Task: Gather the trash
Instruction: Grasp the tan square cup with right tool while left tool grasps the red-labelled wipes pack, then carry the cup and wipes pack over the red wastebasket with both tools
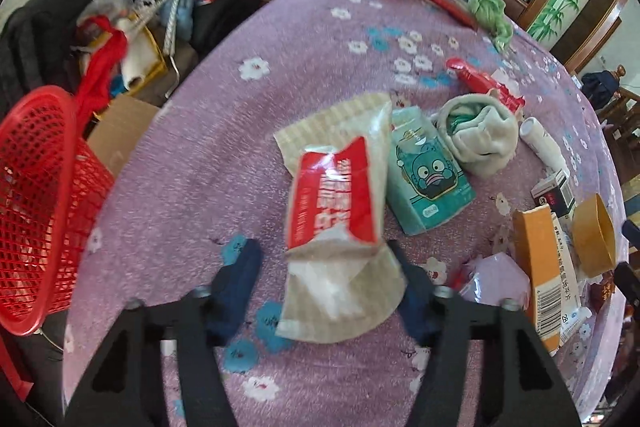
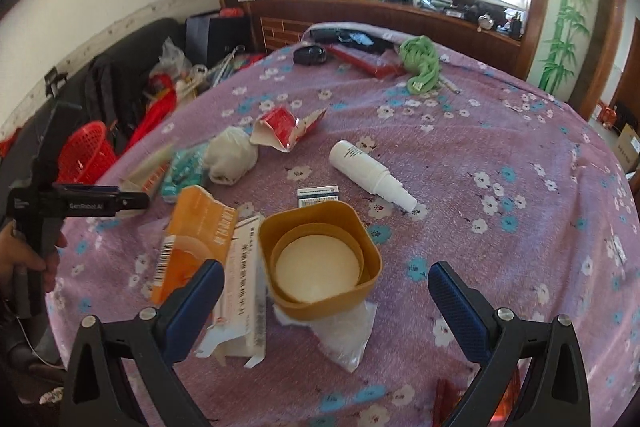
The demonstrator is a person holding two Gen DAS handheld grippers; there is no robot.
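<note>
A beige wrapper with a red label (image 1: 336, 211) lies on the purple flowered tablecloth (image 1: 200, 167). Its lower end sits between the blue pads of my left gripper (image 1: 326, 287), which is open; the left pad stands clear of it, the right pad is at its edge. My right gripper (image 2: 326, 307) is open wide, hovering over an ochre cup (image 2: 320, 267) that rests on a clear plastic bag (image 2: 344, 335). An orange box (image 2: 196, 235) and a white carton (image 2: 244, 287) lie by the right gripper's left finger. A red mesh basket (image 1: 36, 207) stands off the table's left edge.
More litter on the table: a teal packet (image 1: 430, 179), a pale cloth bundle (image 1: 480, 139), a torn red wrapper (image 2: 286, 127), a white spray bottle (image 2: 372, 175), a small carton (image 2: 320, 195), a green cloth (image 2: 420, 63). A hand (image 2: 24, 259) holds the left gripper. Bags and clutter crowd the floor at left.
</note>
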